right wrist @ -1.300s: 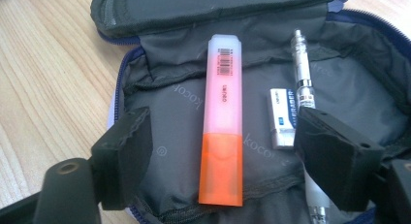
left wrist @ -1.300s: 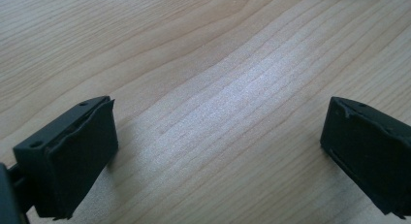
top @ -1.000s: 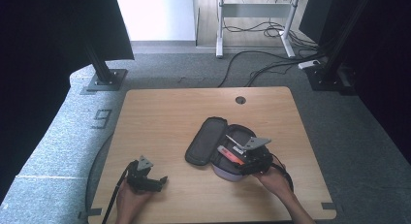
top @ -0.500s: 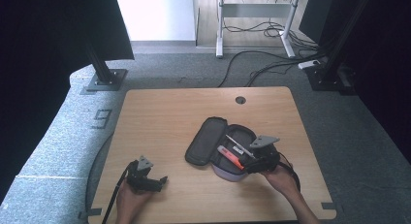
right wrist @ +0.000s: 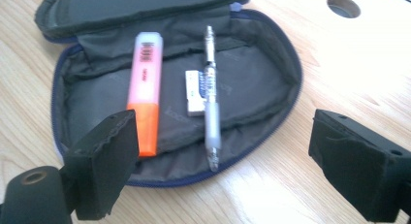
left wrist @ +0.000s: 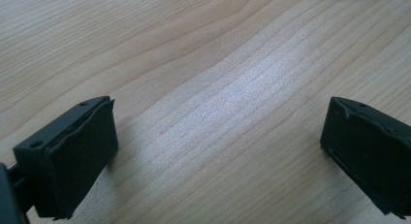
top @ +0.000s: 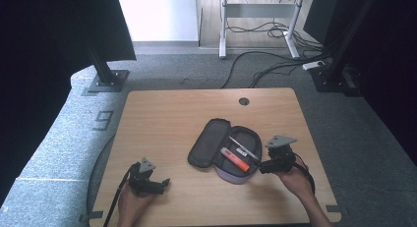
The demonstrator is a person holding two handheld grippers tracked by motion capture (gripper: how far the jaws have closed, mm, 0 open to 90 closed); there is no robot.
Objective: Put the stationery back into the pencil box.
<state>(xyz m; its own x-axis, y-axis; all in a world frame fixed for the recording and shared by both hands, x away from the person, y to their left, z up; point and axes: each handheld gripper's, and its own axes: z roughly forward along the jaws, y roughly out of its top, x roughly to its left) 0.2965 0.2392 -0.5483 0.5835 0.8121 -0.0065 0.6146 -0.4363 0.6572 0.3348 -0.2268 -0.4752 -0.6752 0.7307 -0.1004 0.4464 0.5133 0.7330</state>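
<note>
An open dark pencil case [top: 222,151] [right wrist: 252,69] lies mid-table with its lid folded to the left. Inside it lie an orange-capped pink highlighter [right wrist: 144,88] [top: 234,159], a clear pen [right wrist: 210,98] [top: 244,148] and a small white eraser [right wrist: 194,90]. My right gripper [top: 268,165] [right wrist: 218,173] is open just right of the case, its jaws wide apart and empty, pointing at the case. Near the front left of the table my left gripper [top: 156,184] [left wrist: 218,151] is open over bare wood with nothing between its jaws.
The wooden table [top: 172,119] has a round cable hole [top: 244,100] [right wrist: 343,6] at the back. Black stand bases [top: 105,79] and cables [top: 265,65] lie on the grey carpet beyond it.
My right gripper has drawn back to the right, off the case, to the table beside it. The left gripper has stayed put.
</note>
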